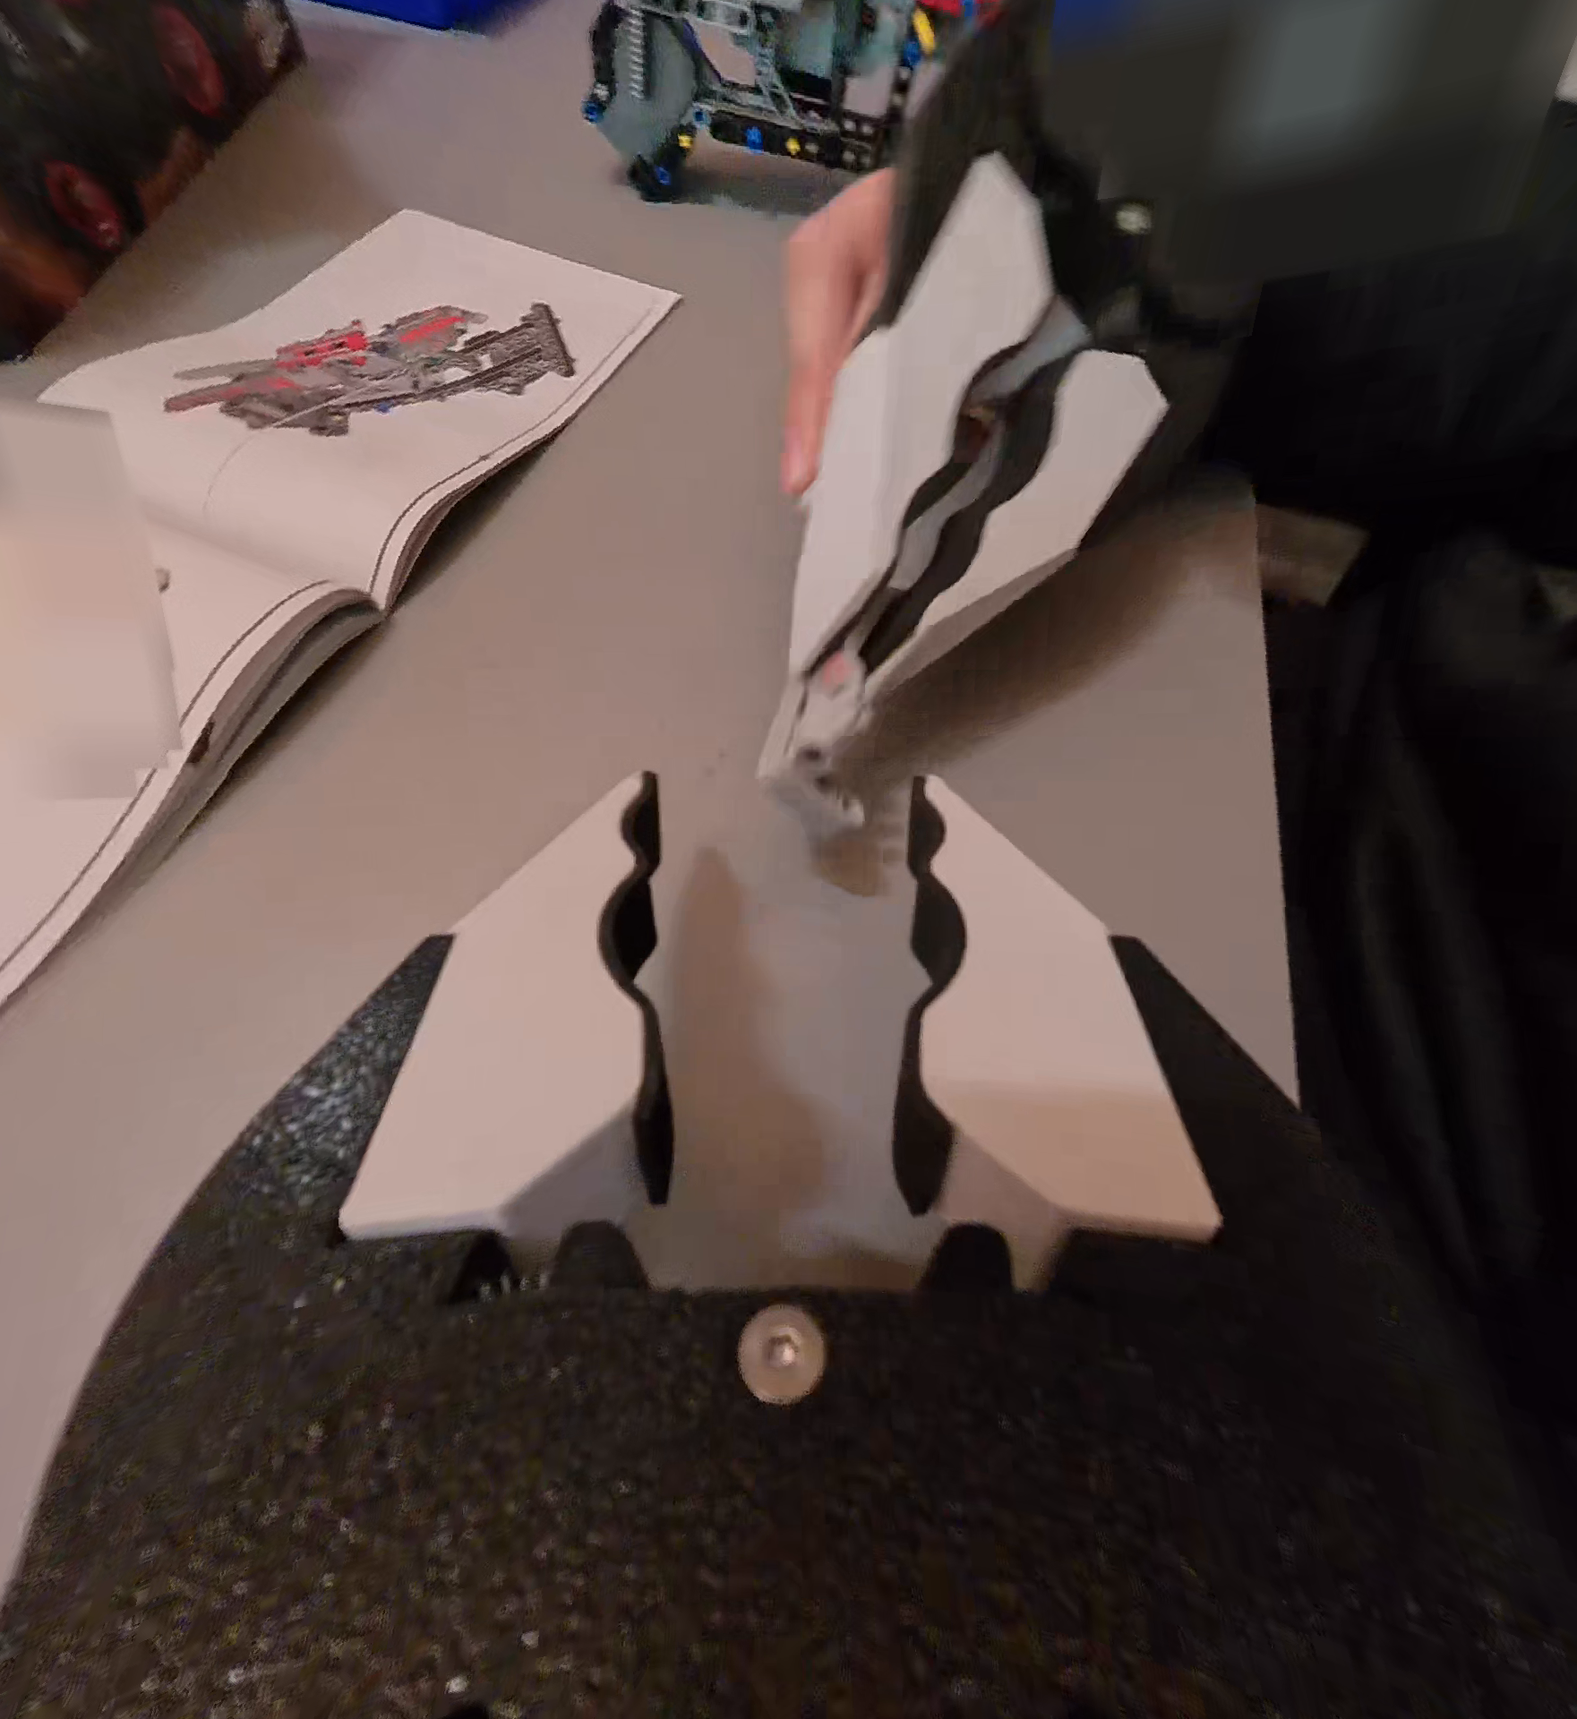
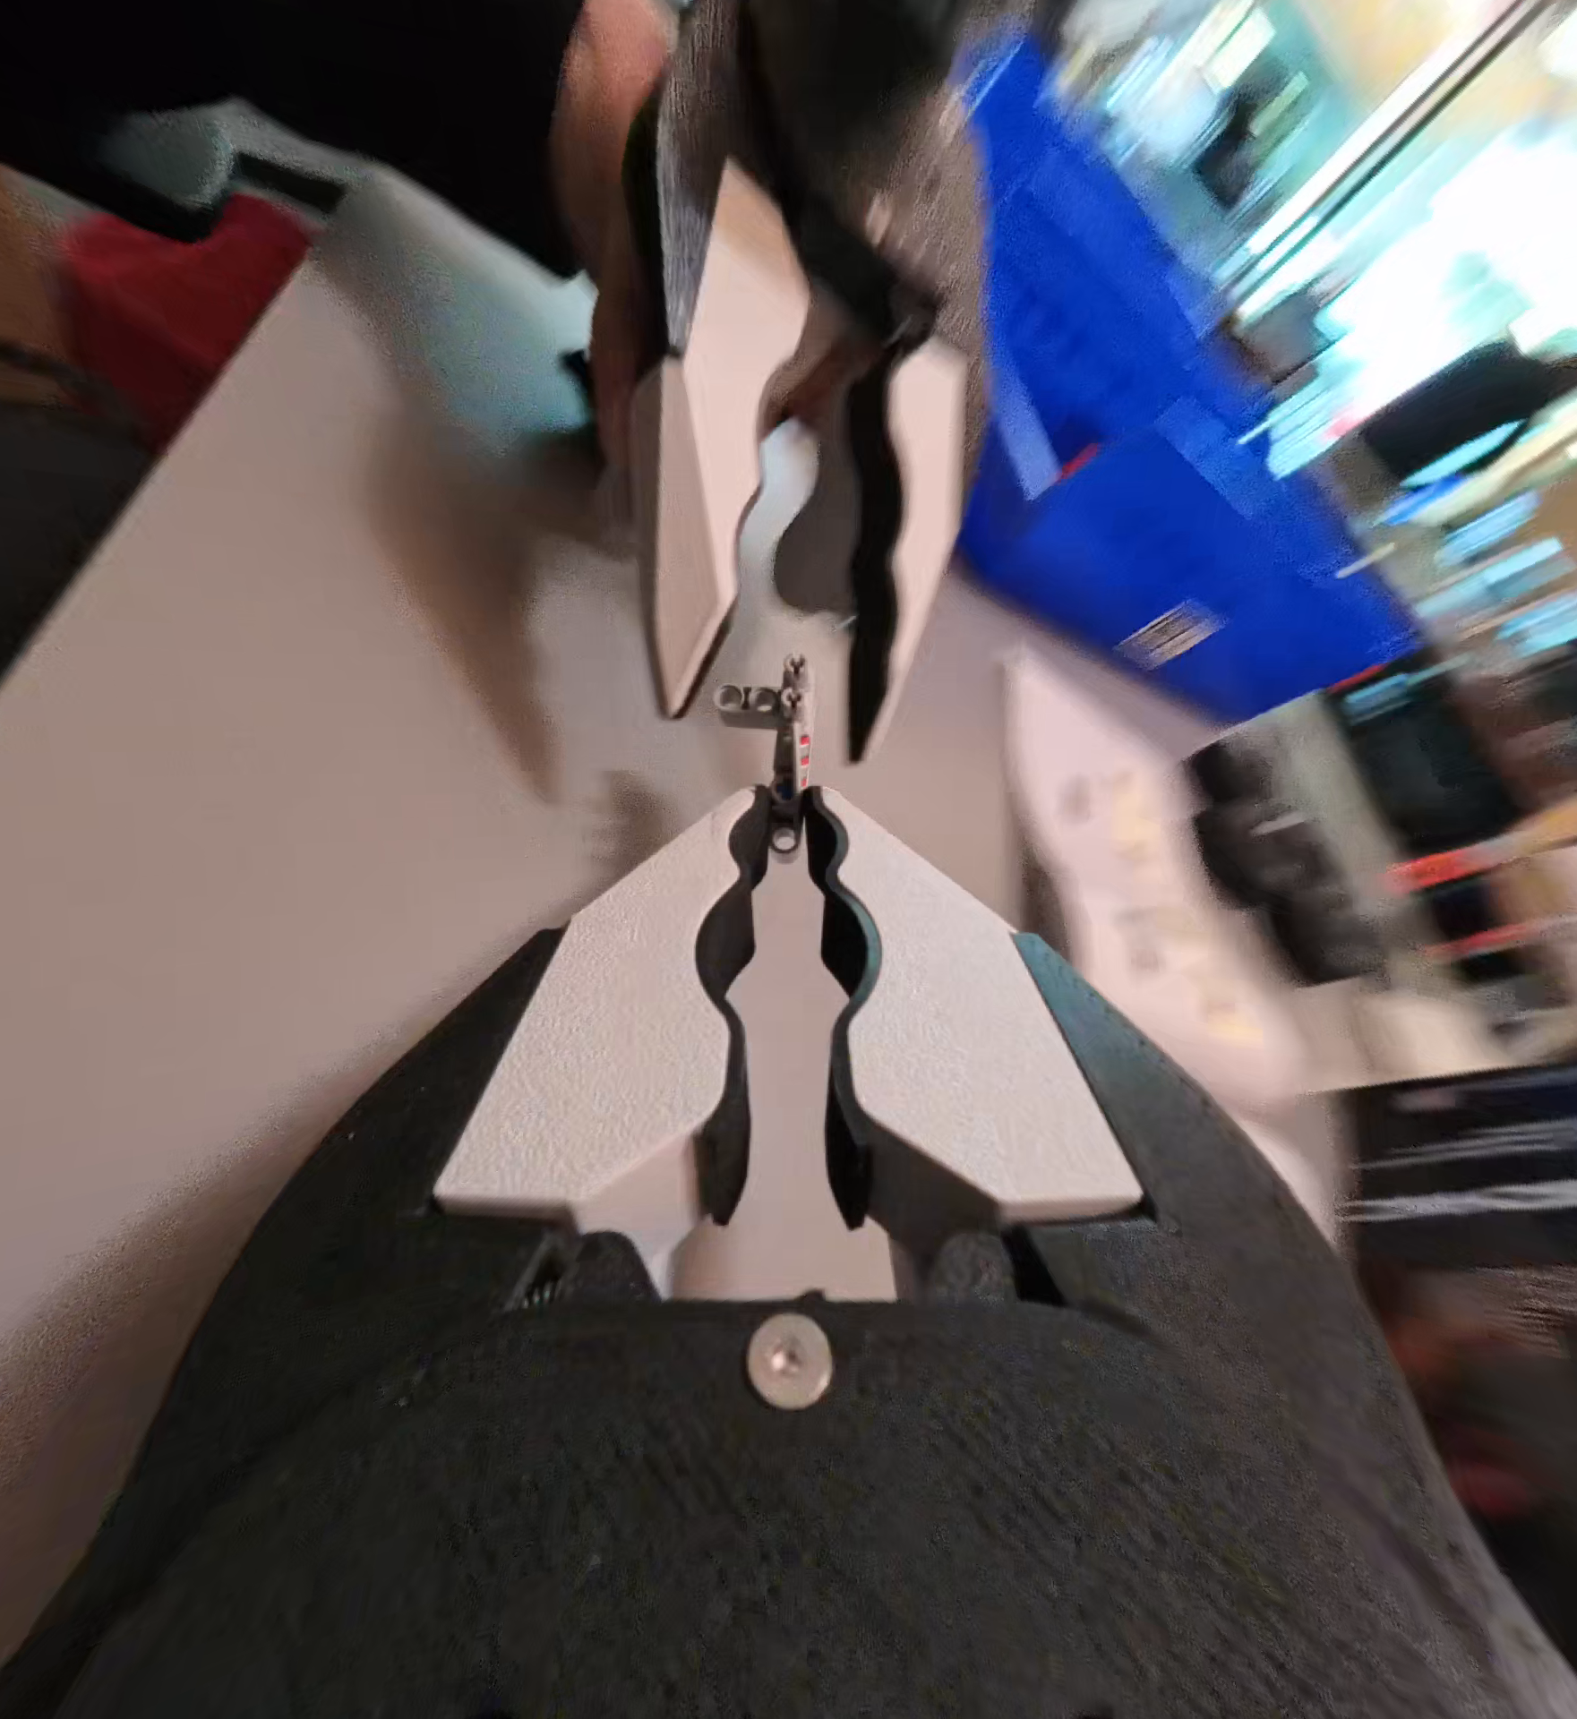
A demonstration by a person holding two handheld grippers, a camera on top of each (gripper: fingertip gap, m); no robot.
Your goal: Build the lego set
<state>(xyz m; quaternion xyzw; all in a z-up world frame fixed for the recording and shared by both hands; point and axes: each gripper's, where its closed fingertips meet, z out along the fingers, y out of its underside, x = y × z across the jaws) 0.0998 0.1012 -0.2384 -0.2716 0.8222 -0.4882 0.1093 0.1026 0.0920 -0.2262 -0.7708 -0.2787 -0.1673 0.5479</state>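
Note:
My right gripper is shut on a small thin grey Lego Technic piece with red marks and a blue pin. A small grey connector sticks sideways from its far end. My left gripper is open and empty, low over the grey table. In the left wrist view the right gripper comes down from the upper right, and the piece's end hangs between my left fingertips, nearer the right one. In the right wrist view the left gripper faces me, its open jaws on either side of the piece's tip.
An open instruction booklet lies on the left of the table. A partly built Technic model stands at the back, a dark box at the back left. A blue bin is beyond. The table edge runs close on the right. A hand holds the right gripper. The grippers are tip to tip, or close to it.

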